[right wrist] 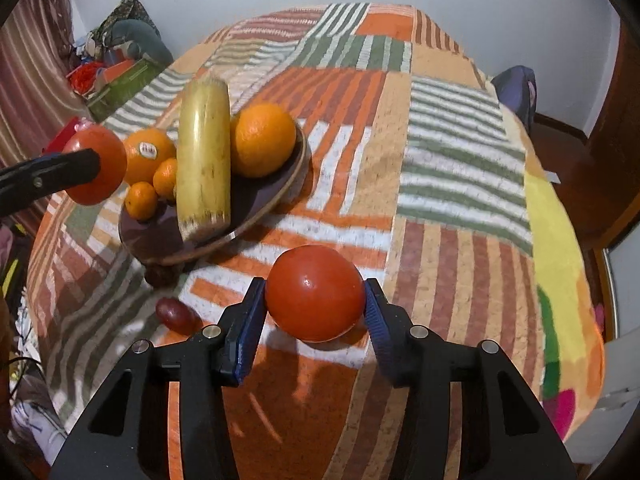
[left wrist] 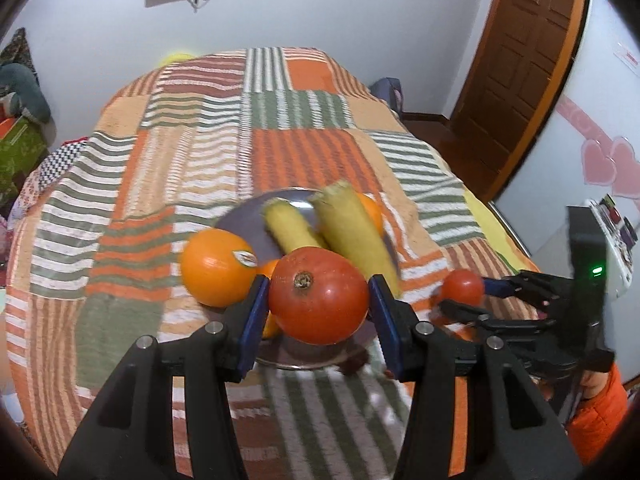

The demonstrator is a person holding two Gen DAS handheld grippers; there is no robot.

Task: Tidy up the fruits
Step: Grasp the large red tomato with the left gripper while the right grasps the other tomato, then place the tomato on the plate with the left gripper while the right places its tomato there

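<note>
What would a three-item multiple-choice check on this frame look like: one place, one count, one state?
1. Where is the small dark red fruit?
A) on the floor B) in a gripper C) on the blanket beside the plate

2. How many bananas lie on the plate?
A) two B) none C) four

3. What is the left gripper doing?
A) open, empty B) shut on a tomato C) shut on an orange

Key: C, it lies on the striped cloth just off the rim; A, the left wrist view shows two; B, both pads press the tomato's sides.
</note>
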